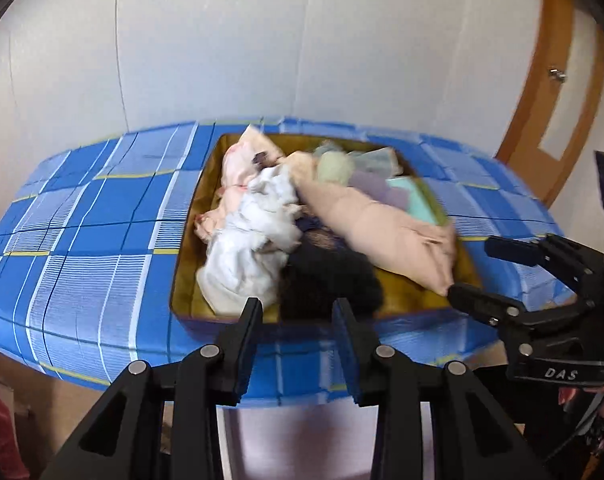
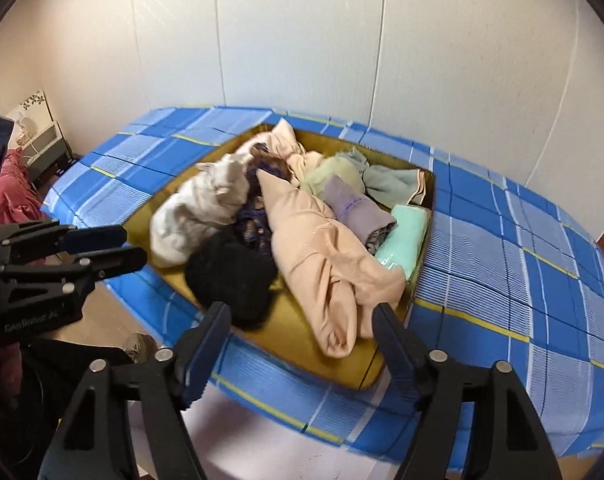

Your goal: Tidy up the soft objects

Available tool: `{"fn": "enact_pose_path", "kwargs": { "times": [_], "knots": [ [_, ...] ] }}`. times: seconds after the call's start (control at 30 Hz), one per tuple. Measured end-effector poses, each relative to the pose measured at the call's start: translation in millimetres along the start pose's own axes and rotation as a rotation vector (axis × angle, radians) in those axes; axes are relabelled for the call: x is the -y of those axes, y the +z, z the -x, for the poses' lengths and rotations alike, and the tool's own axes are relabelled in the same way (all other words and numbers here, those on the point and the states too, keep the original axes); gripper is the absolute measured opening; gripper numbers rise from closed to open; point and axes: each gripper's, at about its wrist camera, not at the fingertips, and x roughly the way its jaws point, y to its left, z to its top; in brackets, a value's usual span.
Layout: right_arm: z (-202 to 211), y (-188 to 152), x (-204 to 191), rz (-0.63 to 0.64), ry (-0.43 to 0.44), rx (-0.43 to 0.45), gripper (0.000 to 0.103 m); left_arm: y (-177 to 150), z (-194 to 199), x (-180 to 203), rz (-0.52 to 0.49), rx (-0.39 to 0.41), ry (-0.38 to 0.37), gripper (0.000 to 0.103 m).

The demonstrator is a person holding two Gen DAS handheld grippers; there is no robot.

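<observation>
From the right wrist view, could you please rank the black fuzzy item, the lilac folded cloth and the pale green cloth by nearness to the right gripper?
1. Black fuzzy item: front left of the tray, just beyond the right gripper.
2. Lilac folded cloth: mid-tray, right of the peach bundle.
3. Pale green cloth: toward the back, behind the lilac one.

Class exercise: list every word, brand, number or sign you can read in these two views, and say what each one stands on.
"DAS": white letters on the body of the right gripper, seen from the left wrist.
"GenRobot.AI", faint and only partly legible: on the body of the left gripper, seen from the right wrist.
No readable text on the clothes, tray or tablecloth.
</observation>
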Motion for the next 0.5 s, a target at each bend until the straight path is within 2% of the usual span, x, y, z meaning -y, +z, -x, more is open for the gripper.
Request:
{"fn": "enact_pose_path", "kwargs": {
  "times": [0.07, 0.17, 0.23, 0.3, 0.5],
  "knots": [
    [16, -11, -5, -0.011, 0.001, 0.028, 0.084, -16, 14, 8, 0.001, 0.036, -0.028, 0.037],
    [34, -30, -8, -0.040, 0.008, 0.055, 0.094, -41, 23, 15, 0.031, 0.036, -0.045, 0.039],
    [45, -47, -10, -0.056, 0.009, 0.062, 0.103, -61, 25, 21, 0.046, 0.014, -0.010, 0.039],
    [56, -68, -12, -0.064, -0.003, 0.072, 0.103, -84, 26, 26, 0.055, -0.014, 0.029, 0.039],
    [74, -129, -1, -0.164, -0.059, 0.088, 0.103, -137, 26, 38, 0.091, -0.042, 0.061, 0.039]
  ]
}}
